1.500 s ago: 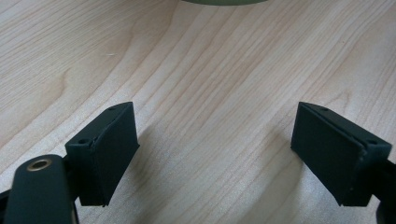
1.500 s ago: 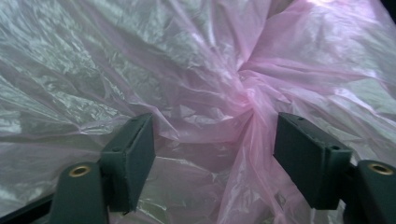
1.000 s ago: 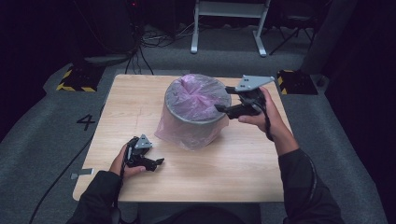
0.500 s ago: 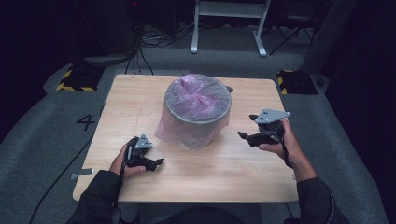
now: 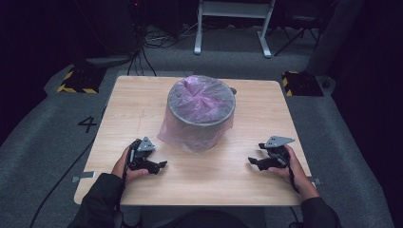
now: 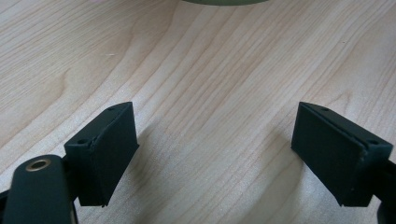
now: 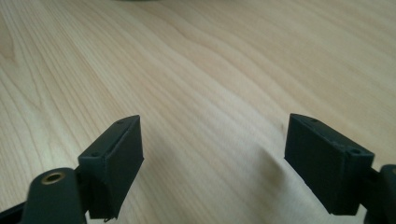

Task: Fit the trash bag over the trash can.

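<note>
Change: the right gripper (image 5: 259, 162) has come away from the bin's rim and down to the near right part of the counter (image 5: 142, 104); the left gripper (image 5: 159, 165) has kept its place at the near left.
Bin: a round grey bin (image 5: 202, 118) stands upright near the middle of the counter, somewhat toward the far edge.
Liner: a translucent pink bag (image 5: 199, 95) lines the bin, its edge folded over the rim and hanging loose down the outside wall, crumpled inside.
Left gripper: rests low on the counter in the person's left hand (image 5: 127, 164), fingers (image 6: 105, 151) spread wide with bare wood between them.
Right gripper: rests low on the counter in the right hand (image 5: 290, 166), fingers (image 7: 116, 158) spread wide over bare wood.
Bin and fingers: the bin lies between the two grippers and farther from the person, apart from both; neither touches bin or bag.
Floor: grey carpet (image 5: 57, 133) with a dark "4" mark (image 5: 87, 124) left of the counter.
</note>
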Demonstrator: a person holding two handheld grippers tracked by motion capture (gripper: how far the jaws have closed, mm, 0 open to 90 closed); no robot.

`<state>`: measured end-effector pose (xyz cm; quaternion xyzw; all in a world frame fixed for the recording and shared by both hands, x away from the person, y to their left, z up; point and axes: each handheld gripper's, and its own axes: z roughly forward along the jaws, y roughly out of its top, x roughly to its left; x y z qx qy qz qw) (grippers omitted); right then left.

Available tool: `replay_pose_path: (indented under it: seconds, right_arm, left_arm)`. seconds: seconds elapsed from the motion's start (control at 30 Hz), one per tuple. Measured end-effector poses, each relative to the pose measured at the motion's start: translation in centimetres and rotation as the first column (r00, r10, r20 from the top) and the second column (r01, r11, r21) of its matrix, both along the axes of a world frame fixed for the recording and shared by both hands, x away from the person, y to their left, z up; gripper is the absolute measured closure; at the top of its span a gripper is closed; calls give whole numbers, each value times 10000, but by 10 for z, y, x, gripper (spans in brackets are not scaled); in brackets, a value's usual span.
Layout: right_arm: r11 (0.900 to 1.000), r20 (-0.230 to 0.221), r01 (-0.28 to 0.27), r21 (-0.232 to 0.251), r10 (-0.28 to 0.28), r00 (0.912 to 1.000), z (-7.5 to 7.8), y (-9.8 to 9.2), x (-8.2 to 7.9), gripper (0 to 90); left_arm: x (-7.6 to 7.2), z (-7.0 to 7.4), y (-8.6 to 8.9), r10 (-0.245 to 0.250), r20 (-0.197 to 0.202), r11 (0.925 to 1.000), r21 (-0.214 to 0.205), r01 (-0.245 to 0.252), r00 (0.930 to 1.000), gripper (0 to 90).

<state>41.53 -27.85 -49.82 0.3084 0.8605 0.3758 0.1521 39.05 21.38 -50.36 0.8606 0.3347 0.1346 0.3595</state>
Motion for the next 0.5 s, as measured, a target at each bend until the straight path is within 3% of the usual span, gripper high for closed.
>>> replay_pose_path:
  seconds: [0.13,0.5]
  right_arm:
    - [9996,-6,188,217,-188,9998,-4,-7,-5,179]
    - [9996,-202,275,89,-273,9994,-5,-11,-8,165]
  left_arm:
    - [0,0,0,-12,-1,10000,-5,12,10000,142]
    - [0,0,0,-15,13,10000,-2,15,10000,139]
